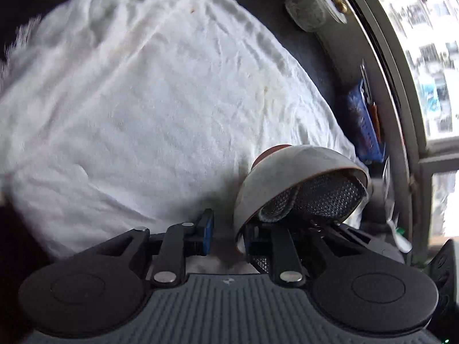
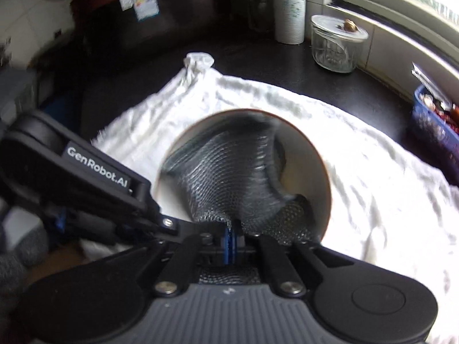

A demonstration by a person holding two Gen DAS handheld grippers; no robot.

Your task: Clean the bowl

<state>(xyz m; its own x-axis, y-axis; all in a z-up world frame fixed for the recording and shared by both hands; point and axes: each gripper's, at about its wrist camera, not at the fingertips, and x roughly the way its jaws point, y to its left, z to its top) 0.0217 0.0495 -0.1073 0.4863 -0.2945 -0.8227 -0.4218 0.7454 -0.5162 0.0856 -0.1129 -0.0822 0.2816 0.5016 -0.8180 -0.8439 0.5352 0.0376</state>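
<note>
Right gripper [image 2: 233, 239]: blue pads pressed together on a gathered fold of the dark mesh scrubbing cloth [image 2: 229, 172], which fans forward into the hollow of the bowl [image 2: 304, 154]. Left gripper [image 1: 226, 230]: it appears to pinch the bowl's rim, one blue pad outside the wall and the other seemingly inside, though that inner pad is hidden by the bowl [image 1: 287, 172], so you cannot be sure of the grip. The bowl is held tipped on its side above the white towel [image 1: 129, 100], foot ring away from the left camera, opening turned toward the right gripper.

To do the wiping well, keep the left hold steady and the opening facing the cloth; press the mesh against the inner wall and sweep round the curve, reaching the bottom, without letting the fold slip from the pads.

Hard to make out: the cloth is motion-blurred in the right wrist view; the bowl's floor lies under the mesh, so remaining dirt cannot be judged. Whether the bowl touches the towel is unclear. Beyond stand a glass jar [image 2: 337, 46] and a blue basket [image 2: 433, 120], the latter cut off
</note>
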